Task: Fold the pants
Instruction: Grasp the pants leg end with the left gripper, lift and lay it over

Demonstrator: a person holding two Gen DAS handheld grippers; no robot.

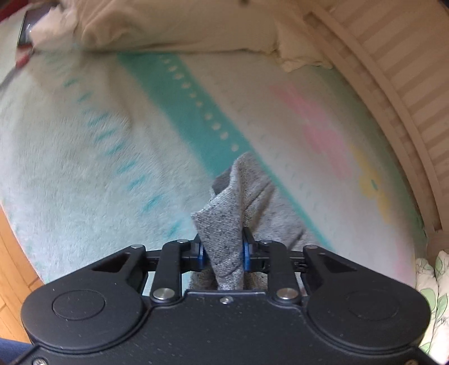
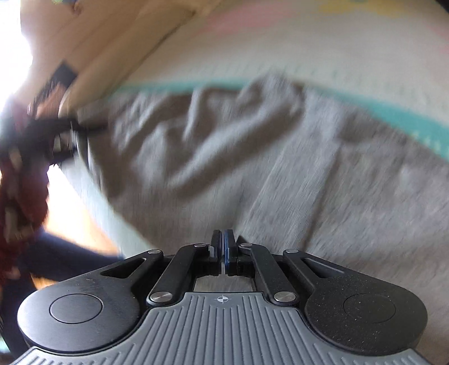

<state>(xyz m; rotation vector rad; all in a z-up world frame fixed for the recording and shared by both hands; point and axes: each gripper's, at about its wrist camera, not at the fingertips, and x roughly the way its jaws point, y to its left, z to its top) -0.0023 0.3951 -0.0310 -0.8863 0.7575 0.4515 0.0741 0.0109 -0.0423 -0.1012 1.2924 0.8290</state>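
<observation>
With the teal band (image 1: pixel 196 112) of the fleece blanket (image 1: pixel 70 168) as the marker, the left wrist view shows a strip of wooden floor (image 1: pixel 11 252) off the blanket's left edge, then pale fleece with teal dashes, then the band itself running diagonally down toward the gripper. A cream pillow (image 1: pixel 168 25) lies beyond the band's far end. The left gripper (image 1: pixel 223 251) sits at the band's near end, its blue pads pressed against a bunched fold of the grey pants (image 1: pixel 227 224) that stands up between them. Right of the band come pink and yellow prints and a striped bed frame (image 1: pixel 393 84). In the blurred right wrist view, a person's dark red sleeve (image 2: pixel 19 179) is at the far left; the pants spread rumpled below the band, touching it. The right gripper (image 2: pixel 223 247) hovers over them with its fingers together and nothing visibly between them.
</observation>
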